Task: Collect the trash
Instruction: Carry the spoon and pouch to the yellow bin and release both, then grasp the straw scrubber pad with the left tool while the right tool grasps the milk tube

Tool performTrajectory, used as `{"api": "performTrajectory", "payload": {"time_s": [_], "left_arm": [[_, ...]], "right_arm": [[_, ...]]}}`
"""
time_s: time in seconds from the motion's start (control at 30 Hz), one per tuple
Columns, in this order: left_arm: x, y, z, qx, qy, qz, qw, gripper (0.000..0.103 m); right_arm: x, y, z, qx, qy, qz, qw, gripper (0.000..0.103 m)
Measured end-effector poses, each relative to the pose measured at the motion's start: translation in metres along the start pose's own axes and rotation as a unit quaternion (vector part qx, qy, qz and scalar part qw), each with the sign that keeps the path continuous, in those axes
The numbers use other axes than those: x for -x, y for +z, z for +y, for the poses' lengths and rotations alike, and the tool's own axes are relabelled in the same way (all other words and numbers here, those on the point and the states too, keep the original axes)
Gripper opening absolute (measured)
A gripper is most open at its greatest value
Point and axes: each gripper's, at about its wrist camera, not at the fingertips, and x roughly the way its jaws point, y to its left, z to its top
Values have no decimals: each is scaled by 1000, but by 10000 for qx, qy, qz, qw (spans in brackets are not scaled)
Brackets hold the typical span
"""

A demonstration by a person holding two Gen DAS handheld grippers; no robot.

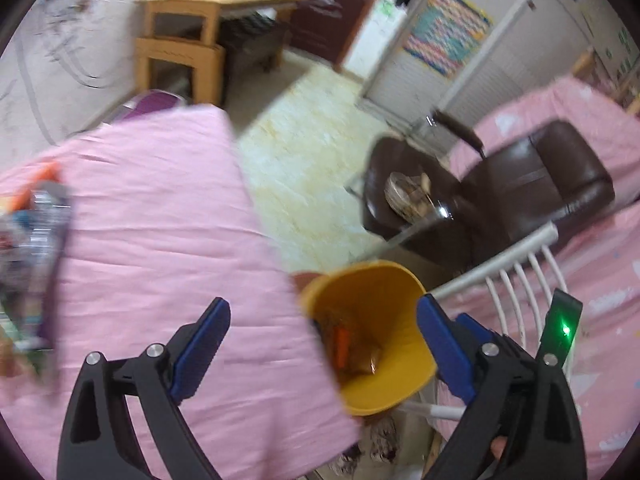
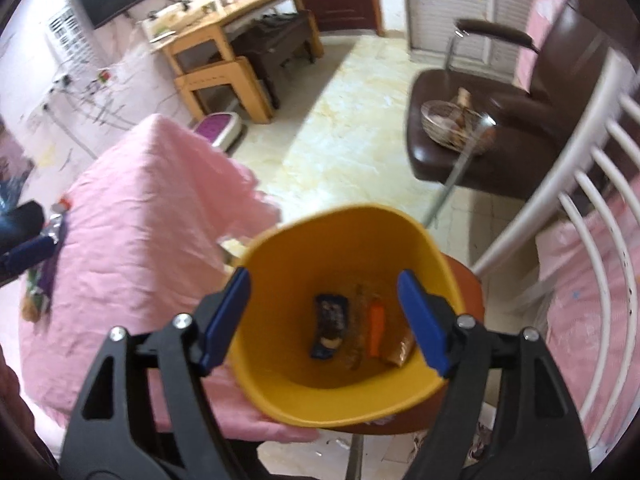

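A yellow bin point(image 2: 340, 240) stands on an orange stool beside a pink bed point(image 2: 140, 208). At its bottom lie a dark blue wrapper point(image 2: 330, 328), an orange wrapper point(image 2: 376, 326) and a brown wrapper point(image 2: 400, 352). My right gripper point(image 2: 326, 320) hangs open right over the bin's mouth, with nothing between its fingers. My left gripper point(image 1: 324, 344) is open too and empty, over the bed's edge next to the bin point(image 1: 372, 292). Several crumpled wrappers point(image 1: 36, 240) lie on the bed at the far left, blurred.
A brown leather chair point(image 2: 500, 128) with a wire basket point(image 2: 448, 124) on its seat stands across the tiled floor. A white bed rail point(image 2: 580, 208) rises to the right of the bin. A wooden desk point(image 2: 224, 40) is by the far wall.
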Motion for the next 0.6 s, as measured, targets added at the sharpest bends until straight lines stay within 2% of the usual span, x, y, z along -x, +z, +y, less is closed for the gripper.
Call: {"api": "performTrajectory", "payload": {"time_s": [0.13,0.37,0.47,0.6], "left_arm": [[51,6,59,381,389,-444,9975,89],[117,6,174,1319,1025,-771,9829,89],[135,-1,208,1510,1142,-811,9786,89],[145,-12,240,1649,1125,-758,9769,89]], "right_arm": [[9,8,56,423,232,-97,9988,82],[16,12,161,1149,681,-155,9909,82],[13,10,205,1446,810,-118,9861,82],[11,6,252,1733,911,-72,9806,82]]}}
